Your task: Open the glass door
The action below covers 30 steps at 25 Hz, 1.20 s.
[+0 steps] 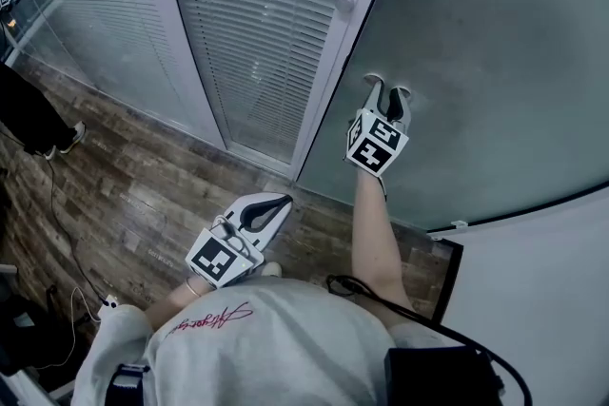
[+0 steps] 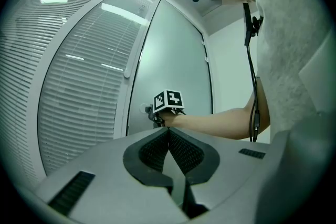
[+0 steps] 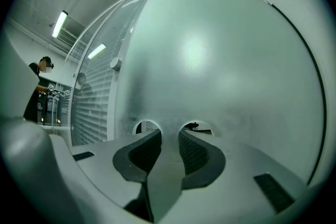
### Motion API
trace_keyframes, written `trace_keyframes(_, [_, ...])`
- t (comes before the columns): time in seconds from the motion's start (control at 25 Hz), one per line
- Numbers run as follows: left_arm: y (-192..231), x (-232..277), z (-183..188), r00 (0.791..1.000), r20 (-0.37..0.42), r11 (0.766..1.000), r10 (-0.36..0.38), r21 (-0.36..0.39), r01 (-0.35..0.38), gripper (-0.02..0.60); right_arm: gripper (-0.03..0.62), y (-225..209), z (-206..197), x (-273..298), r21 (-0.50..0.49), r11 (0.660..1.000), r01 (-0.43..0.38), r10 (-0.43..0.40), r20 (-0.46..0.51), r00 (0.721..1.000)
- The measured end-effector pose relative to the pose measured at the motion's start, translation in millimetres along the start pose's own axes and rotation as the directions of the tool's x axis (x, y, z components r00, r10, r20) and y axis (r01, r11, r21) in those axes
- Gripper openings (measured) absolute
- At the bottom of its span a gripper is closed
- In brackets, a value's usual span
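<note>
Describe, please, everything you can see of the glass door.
The glass door is a tall frosted grey-green pane, upright, its edge running along the white frame beside the slatted blinds. Two small clear round patches sit in the frosting near its edge. The right gripper, jaws apart, has its tips at the glass there; contact is unclear.

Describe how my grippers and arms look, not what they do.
The left gripper and right gripper have pale grey shells and black ribbed pads inside the jaws. Each carries a white cube with black square markers. The forearms are bare; the shirt is pale with red script, and a black cable hangs along it.
</note>
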<state>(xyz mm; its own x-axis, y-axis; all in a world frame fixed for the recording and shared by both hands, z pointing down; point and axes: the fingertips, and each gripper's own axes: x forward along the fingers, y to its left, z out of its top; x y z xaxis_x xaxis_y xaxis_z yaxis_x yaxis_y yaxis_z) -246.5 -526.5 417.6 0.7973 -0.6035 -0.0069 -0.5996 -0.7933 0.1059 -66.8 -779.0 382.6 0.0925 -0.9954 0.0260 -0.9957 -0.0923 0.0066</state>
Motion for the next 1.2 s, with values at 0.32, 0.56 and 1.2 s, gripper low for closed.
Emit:
trace_keyframes(0.32, [-8.8, 0.5, -0.3, 0.999, 0.002, 0.999, -0.037, 0.008, 0.037, 0.012, 0.112, 3.0, -0.5, -14.1, 0.005, 1.000, -0.007, 0.007, -0.008, 1.000])
trace_keyframes(0.56, [-13.1, -6.0, -2.7, 0.999, -0.001, 0.999, -0.050, 0.002, 0.050, 0.012, 0.110, 4.8, 1.3, -30.9, 0.010, 1.000, -0.010, 0.010, 0.000, 1.000])
trace_keyframes(1.2, [-39.0, -0.3, -5.9, 0.993, 0.002, 0.993, -0.120, 0.008, 0.120, 0.012, 0.110, 12.0, 1.2, -78.5, -0.001, 0.997, -0.075, 0.075, 0.023, 0.997])
